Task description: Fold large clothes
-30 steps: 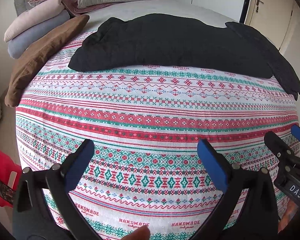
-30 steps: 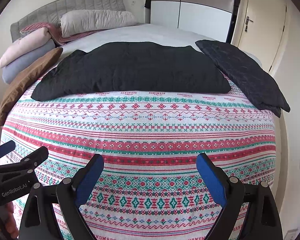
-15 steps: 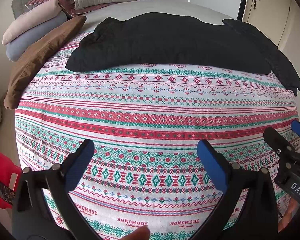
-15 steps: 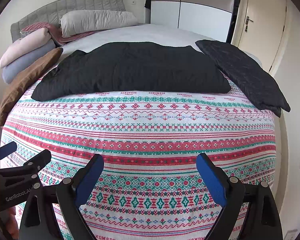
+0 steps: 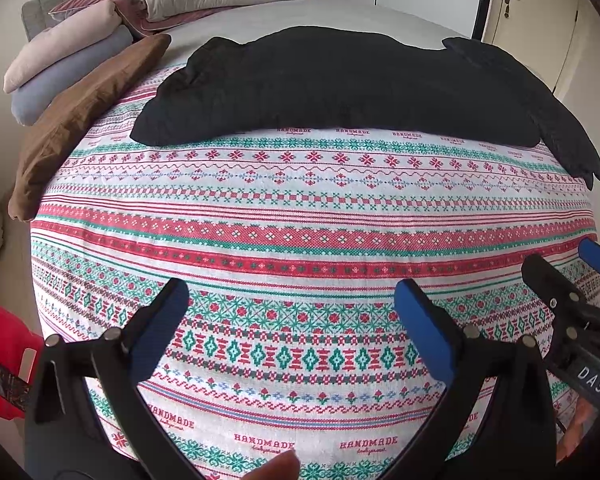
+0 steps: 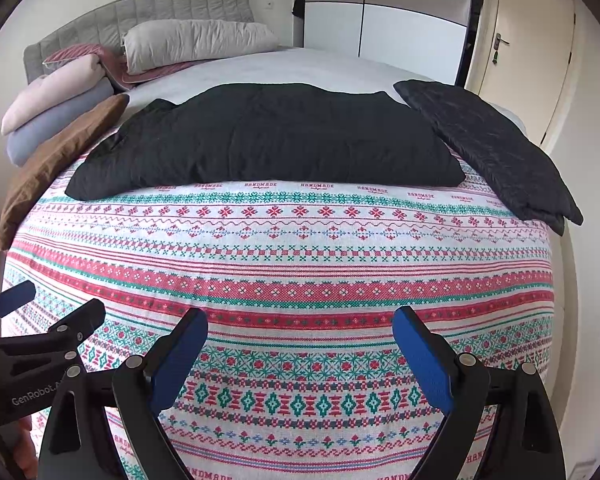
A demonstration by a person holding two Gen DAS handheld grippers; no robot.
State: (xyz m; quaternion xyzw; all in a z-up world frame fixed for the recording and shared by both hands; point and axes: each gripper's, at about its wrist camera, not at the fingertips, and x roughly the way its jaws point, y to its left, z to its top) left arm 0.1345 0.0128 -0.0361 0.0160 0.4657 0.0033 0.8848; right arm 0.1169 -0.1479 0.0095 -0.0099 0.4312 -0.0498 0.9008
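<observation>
Black quilted garment (image 6: 268,136) lies ahead of both our grippers, well apart from them, across the far half of the patterned bedcover (image 6: 284,248). Its long axis runs crosswise to our fingers, left to right. One sleeve (image 6: 488,148) angles back toward us on the right side, so our right gripper (image 6: 300,354) looks the nearer one to that end, while our left gripper (image 5: 292,328) faces the garment's left end (image 5: 160,120). Both grippers hang over the near bedcover with jaws spread wide and nothing between them. We judge the coming move to be a forward reach. No containers are in view; folded blankets (image 5: 68,56) and a brown cushion (image 5: 84,112) sit far left of us.
</observation>
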